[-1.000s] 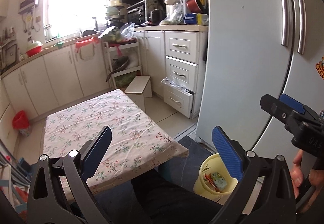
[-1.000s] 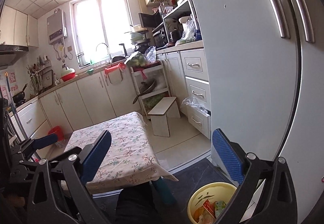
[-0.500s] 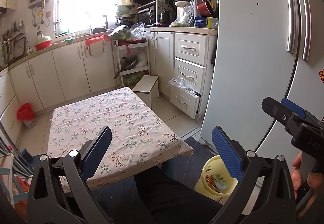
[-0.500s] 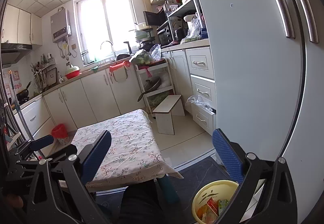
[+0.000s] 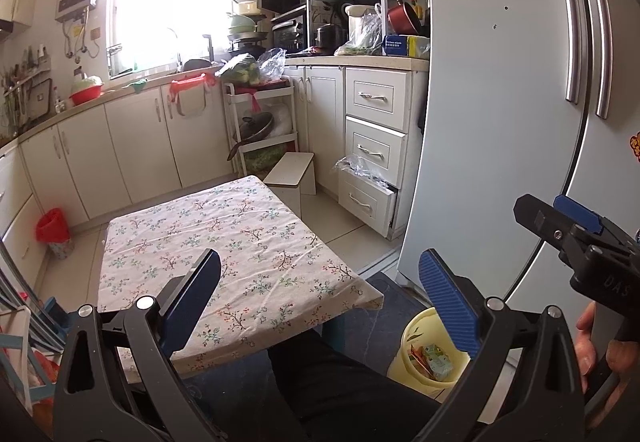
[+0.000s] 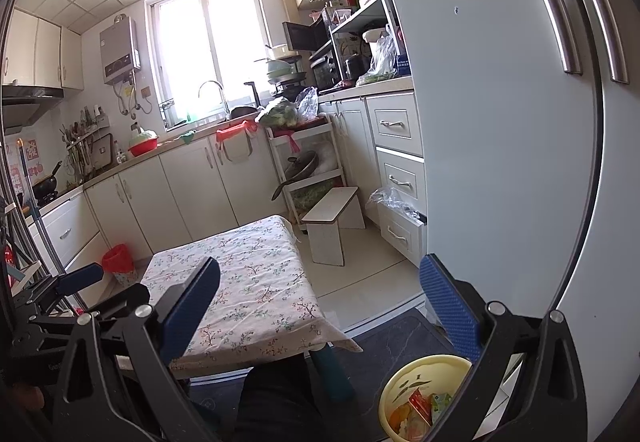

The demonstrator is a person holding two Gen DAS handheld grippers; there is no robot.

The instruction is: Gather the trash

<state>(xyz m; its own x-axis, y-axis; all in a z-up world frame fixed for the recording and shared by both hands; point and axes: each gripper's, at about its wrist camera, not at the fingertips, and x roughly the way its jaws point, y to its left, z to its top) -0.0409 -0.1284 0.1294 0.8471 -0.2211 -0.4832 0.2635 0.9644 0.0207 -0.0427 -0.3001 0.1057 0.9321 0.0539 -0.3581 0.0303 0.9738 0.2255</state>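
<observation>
Grippers: two, left gripper (image 5: 320, 298) and right gripper (image 6: 320, 302)
Yellow bin (image 6: 394, 388): one, below right tong
Table (image 5: 224, 242): one, ahead
Stool (image 6: 334, 220): one, beyond

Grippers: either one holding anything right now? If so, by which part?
Nothing held. The left gripper and right gripper both stand open with bare pads. Wrappers already lie in the yellow bin by the fridge.

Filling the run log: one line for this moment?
left gripper: open, empty | right gripper: open, empty | yellow bin: holds wrappers | table: bare cloth
</observation>
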